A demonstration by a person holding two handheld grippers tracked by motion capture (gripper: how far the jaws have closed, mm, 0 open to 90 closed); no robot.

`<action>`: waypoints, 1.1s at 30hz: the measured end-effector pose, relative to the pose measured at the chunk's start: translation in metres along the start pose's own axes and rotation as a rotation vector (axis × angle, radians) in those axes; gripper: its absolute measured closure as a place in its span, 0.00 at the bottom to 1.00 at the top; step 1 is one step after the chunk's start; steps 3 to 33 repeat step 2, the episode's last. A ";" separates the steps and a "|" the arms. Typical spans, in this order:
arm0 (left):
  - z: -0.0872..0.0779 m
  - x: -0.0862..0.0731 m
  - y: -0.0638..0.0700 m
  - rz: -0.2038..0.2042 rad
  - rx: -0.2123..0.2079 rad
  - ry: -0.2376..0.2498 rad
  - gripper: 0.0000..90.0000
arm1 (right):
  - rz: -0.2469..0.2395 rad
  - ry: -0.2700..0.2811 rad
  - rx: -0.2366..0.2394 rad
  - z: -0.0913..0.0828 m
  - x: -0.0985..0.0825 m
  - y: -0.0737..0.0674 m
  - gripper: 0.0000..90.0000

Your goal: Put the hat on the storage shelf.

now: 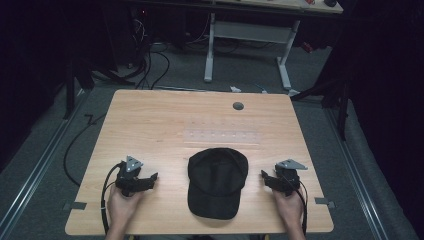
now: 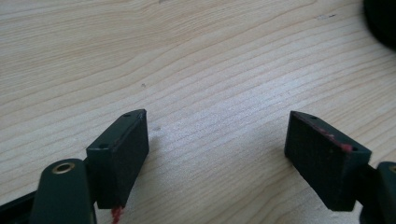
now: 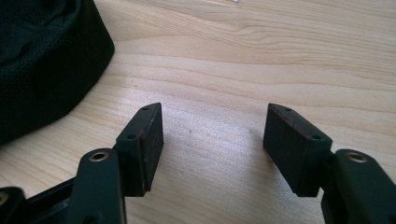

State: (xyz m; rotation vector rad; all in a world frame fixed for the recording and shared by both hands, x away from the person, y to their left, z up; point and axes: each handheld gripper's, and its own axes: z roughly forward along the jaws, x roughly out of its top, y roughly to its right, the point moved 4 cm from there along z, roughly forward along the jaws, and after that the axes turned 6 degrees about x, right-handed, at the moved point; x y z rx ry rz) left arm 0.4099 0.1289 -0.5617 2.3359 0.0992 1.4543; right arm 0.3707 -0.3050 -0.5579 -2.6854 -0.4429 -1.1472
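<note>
High view: black cap (image 1: 218, 181) lying flat near the front edge of the wooden tabletop (image 1: 150, 125), brim toward the person, crown toward the far side. Left gripper (image 1: 150, 180) resting just left of it, right gripper (image 1: 266, 179) just right of it, neither touching the cloth.

Left gripper view: jaws wide apart, nothing but bare wood grain between them, a sliver of the cap at the upper right corner.

Right gripper view: jaws likewise spread and empty, the cap's mesh-like side close at upper left.

Probably light and soft, crown likely to collapse and fold under a pinch; brim stiffer by the look of it. Best taken at the brim edge or the crown's rim seam, perhaps one gripper on each side.
</note>
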 end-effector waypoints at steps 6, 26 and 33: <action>0.000 0.000 0.000 -0.004 0.004 0.003 0.26 | 0.000 0.000 0.000 0.000 0.000 0.000 0.42; 0.000 0.000 0.000 -0.004 0.004 0.003 0.26 | 0.000 0.000 0.000 0.000 0.000 0.000 0.42; 0.000 0.000 0.000 -0.004 0.004 0.003 0.26 | 0.000 0.000 0.000 0.000 0.000 0.000 0.42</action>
